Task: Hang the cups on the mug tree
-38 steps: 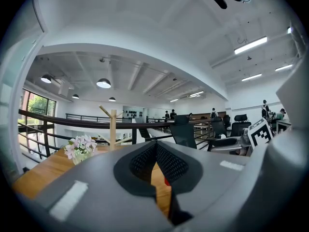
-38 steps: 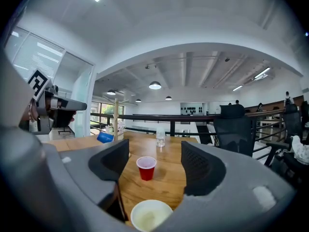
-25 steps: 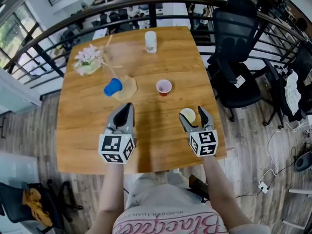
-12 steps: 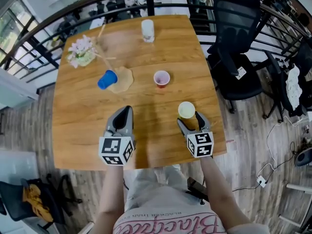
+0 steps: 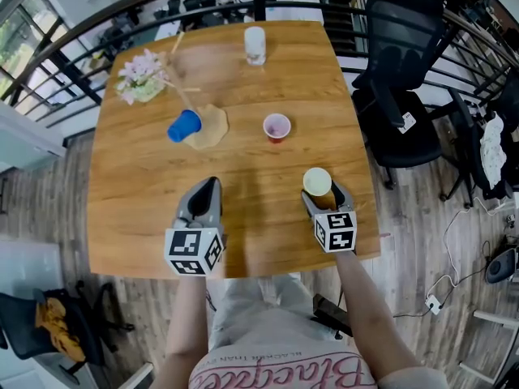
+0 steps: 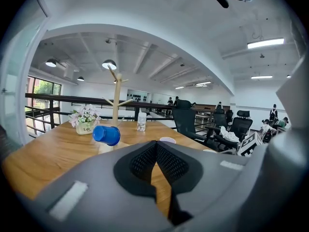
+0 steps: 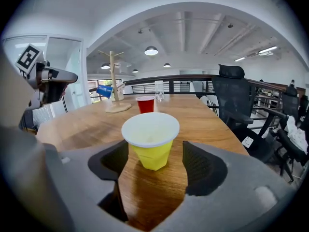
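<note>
Head view: upright yellow cup [image 5: 317, 181] near the table's [image 5: 146, 233] right edge, just ahead of right gripper [image 5: 323, 201]; left gripper [image 5: 206, 194] well apart from it; mug tree [image 5: 212, 130] toward the far left corner.
Left gripper view: pressed together, empty.
Right gripper view: spread wide, cup at the mouth, untouched, axis vertical.

The head camera looks steeply down on the whole table [image 5: 130, 217]. Both gripper cameras sit low, facing far, and all three show the mug tree [image 6: 116, 105].
</note>
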Tool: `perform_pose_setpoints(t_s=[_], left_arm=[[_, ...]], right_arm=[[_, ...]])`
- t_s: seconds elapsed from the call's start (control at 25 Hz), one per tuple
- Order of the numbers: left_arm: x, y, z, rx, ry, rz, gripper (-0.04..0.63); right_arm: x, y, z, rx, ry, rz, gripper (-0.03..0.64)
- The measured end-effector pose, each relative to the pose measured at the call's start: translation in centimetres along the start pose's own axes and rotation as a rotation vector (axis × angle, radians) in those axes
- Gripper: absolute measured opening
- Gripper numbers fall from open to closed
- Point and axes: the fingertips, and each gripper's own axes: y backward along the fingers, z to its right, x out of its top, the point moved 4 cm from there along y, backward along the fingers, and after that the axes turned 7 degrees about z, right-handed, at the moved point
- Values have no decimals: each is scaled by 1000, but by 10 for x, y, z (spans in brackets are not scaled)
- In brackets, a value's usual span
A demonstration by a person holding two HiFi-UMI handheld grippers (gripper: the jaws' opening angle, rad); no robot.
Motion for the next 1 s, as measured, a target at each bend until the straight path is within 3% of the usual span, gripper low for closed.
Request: perform_pose_setpoints(t_s=[0.04, 0.12, 1.0], left_arm=[[1, 0, -1, 1, 0, 4, 11], [3, 1, -2, 4, 0, 10, 11], [52, 4, -17, 22, -20, 136, 12]], right_arm=[[2, -2, 0, 1, 8, 3, 344], [5, -3, 0, -3, 23, 15, 271], [87, 6, -13, 46, 83, 184, 264]])
